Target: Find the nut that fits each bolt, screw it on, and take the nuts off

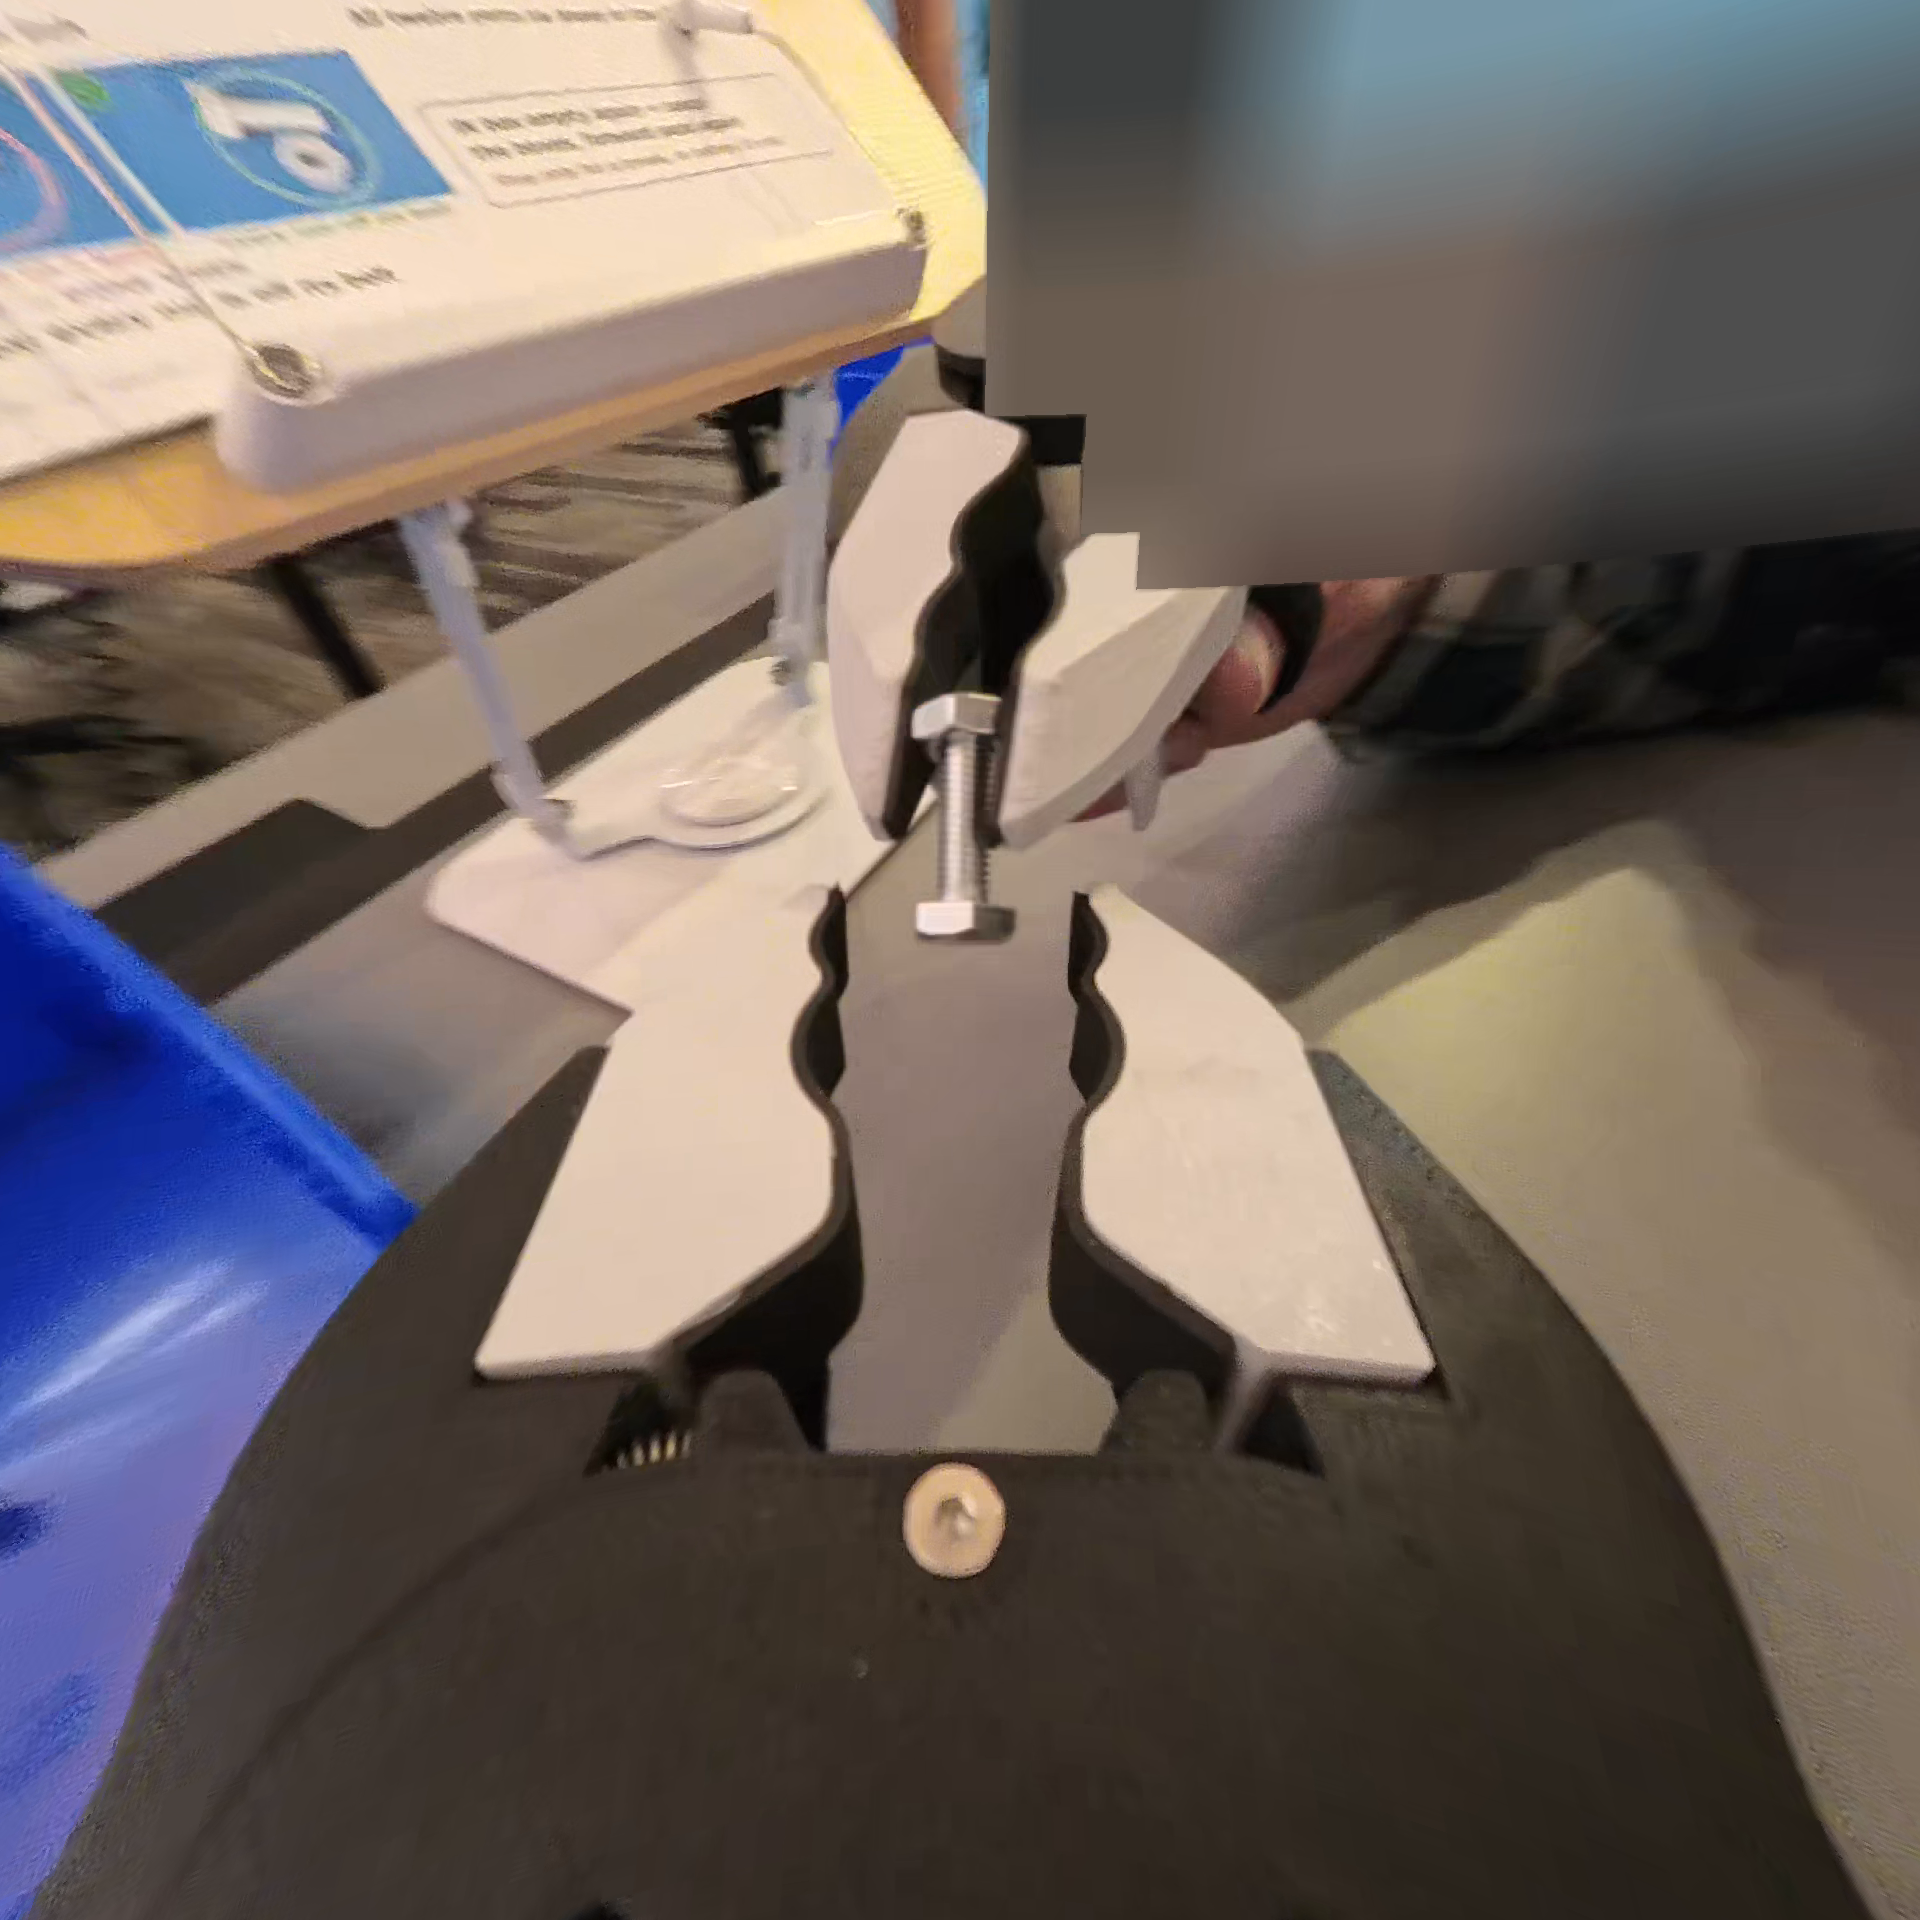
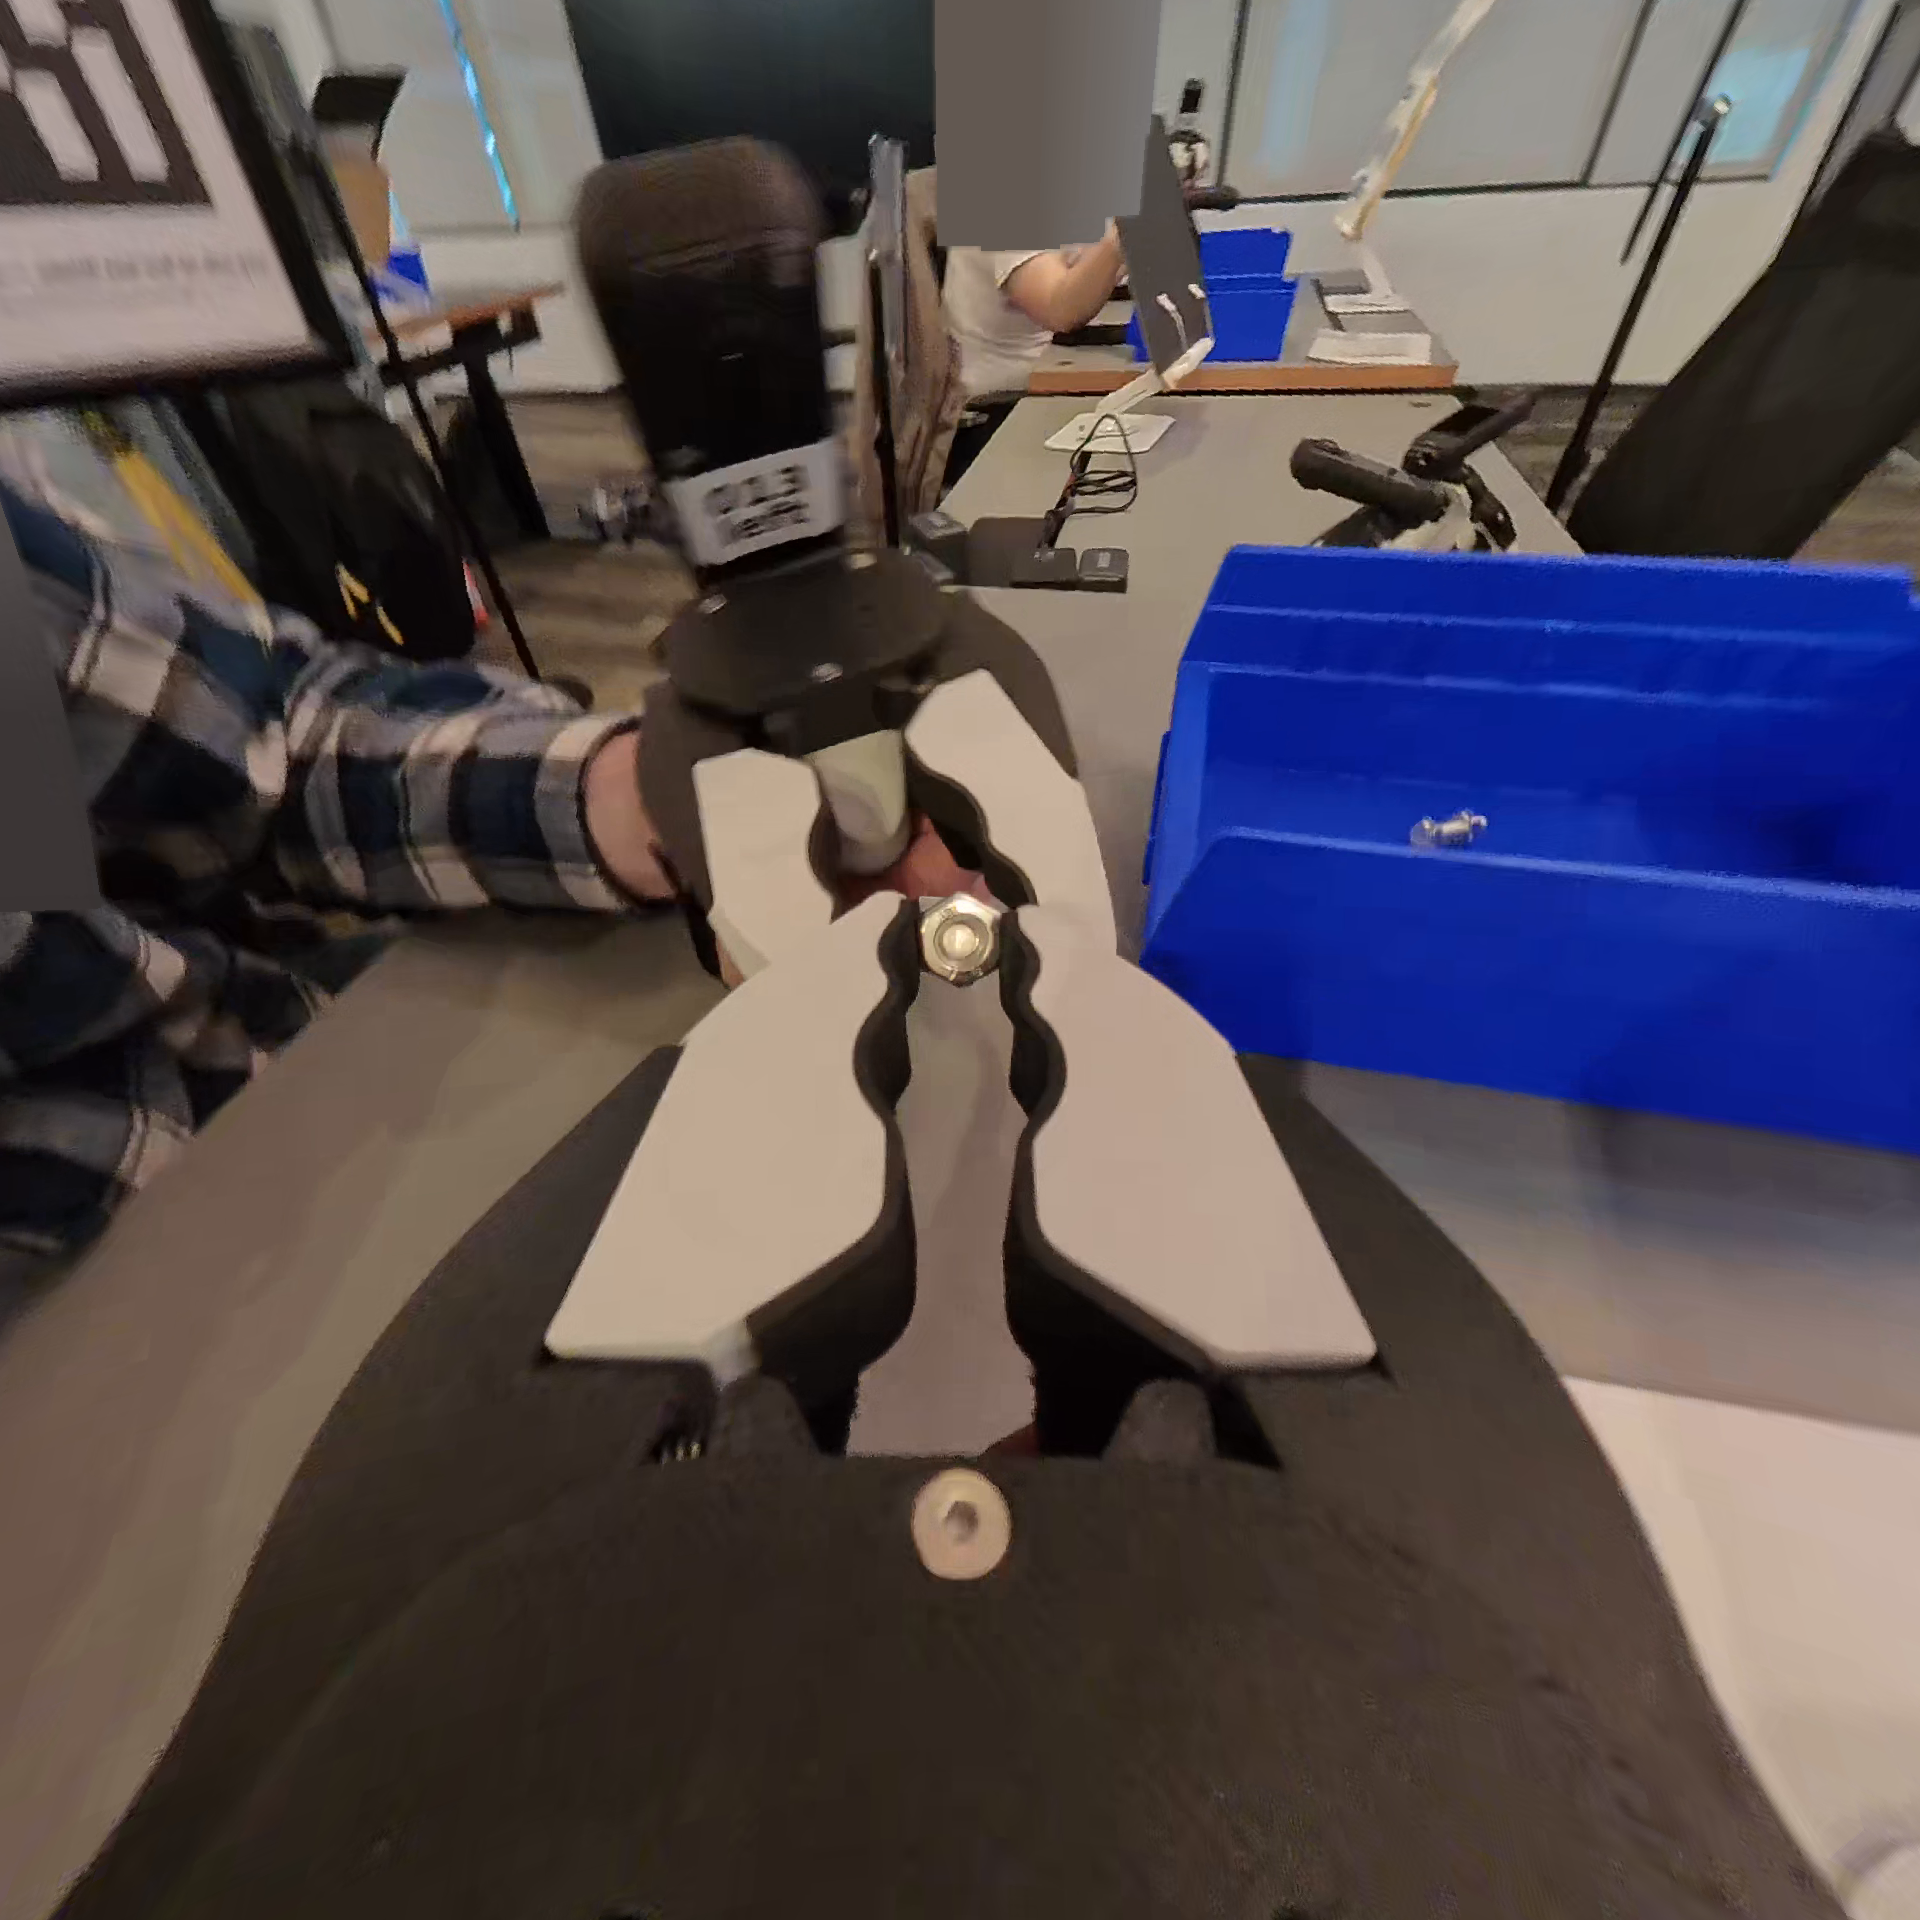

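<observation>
Plainly small, rigid steel here: a nut (image 2: 956, 940) threaded onto the tip of a bolt (image 1: 966, 821), both held over the grey table (image 2: 312, 1143), just off the end wall of the blue bin (image 2: 1558, 956). Probably light in the hand, yet dense enough to drop fast and roll away. Smooth and slippery on the hex flats, in no way fragile, though prone to binding at the threads under sideways load. Pinched across opposite flats of the nut by the right gripper (image 2: 958, 925), pads pressed to both sides and parted by that width alone. Reaching out from the nut toward the left gripper (image 1: 958, 904): threaded shank and hex head, bare of any hold. Spread wide, those left fingers (image 1: 727, 1039), flanking the bolt head with clear air on either side and touching nothing. Best taken, by judgement, across two flats of the head, square on and seated in the pad notches against turning. Not on the threads, too round and too easily marred for a firm twist. Farther from the bin than the bolt: a white stand base (image 1: 665, 831) on the table, and over it a tilted instruction board (image 1: 468, 260). Inside the bin, one small loose metal fastener (image 2: 1447, 828).
</observation>
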A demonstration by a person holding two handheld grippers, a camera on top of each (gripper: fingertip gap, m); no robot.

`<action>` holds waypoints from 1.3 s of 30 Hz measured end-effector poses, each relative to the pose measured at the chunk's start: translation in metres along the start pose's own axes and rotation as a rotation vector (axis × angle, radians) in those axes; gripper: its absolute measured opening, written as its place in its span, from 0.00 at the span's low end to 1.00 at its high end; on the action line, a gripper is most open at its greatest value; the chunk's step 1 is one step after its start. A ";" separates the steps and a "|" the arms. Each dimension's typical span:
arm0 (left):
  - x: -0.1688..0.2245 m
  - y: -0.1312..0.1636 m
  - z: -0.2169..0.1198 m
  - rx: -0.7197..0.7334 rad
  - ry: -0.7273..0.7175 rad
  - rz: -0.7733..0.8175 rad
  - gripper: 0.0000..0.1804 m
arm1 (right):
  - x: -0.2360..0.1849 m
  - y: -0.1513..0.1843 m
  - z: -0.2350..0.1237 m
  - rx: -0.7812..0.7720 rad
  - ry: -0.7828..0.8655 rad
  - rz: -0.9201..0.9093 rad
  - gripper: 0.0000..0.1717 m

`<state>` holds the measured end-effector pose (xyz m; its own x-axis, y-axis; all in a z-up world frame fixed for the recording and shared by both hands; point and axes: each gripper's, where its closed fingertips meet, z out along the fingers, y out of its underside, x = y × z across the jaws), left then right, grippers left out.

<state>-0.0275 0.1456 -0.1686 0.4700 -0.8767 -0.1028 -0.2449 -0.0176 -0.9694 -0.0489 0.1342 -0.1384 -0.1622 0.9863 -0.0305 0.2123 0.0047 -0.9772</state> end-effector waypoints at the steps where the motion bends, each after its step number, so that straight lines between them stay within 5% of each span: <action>1: -0.005 0.001 0.001 -0.017 -0.067 0.055 0.22 | 0.004 0.001 0.000 0.016 0.006 0.051 0.09; 5: -0.019 0.014 0.004 -0.143 -0.251 0.212 0.18 | 0.010 0.011 0.005 0.010 0.027 0.154 0.09; 8: -0.022 0.016 0.003 -0.168 -0.279 0.245 0.06 | 0.011 0.015 0.008 0.000 0.049 0.183 0.09; 13: -0.022 0.019 0.003 -0.200 -0.276 0.246 0.06 | 0.011 0.017 0.008 -0.020 0.065 0.153 0.09; 20: -0.001 0.010 0.002 -0.120 -0.033 0.046 0.05 | -0.002 0.009 0.006 -0.066 0.038 -0.078 0.09; 29: 0.064 -0.007 -0.013 0.015 0.609 -0.315 0.05 | -0.044 0.004 -0.001 -0.165 -0.101 -0.540 0.09; 39: 0.044 -0.005 -0.007 0.036 0.448 -0.252 0.07 | -0.029 0.002 0.004 -0.111 -0.056 -0.348 0.09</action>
<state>-0.0112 0.1038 -0.1671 0.0995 -0.9674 0.2331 -0.1372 -0.2453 -0.9597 -0.0473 0.1053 -0.1406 -0.2951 0.9119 0.2853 0.2378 0.3593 -0.9024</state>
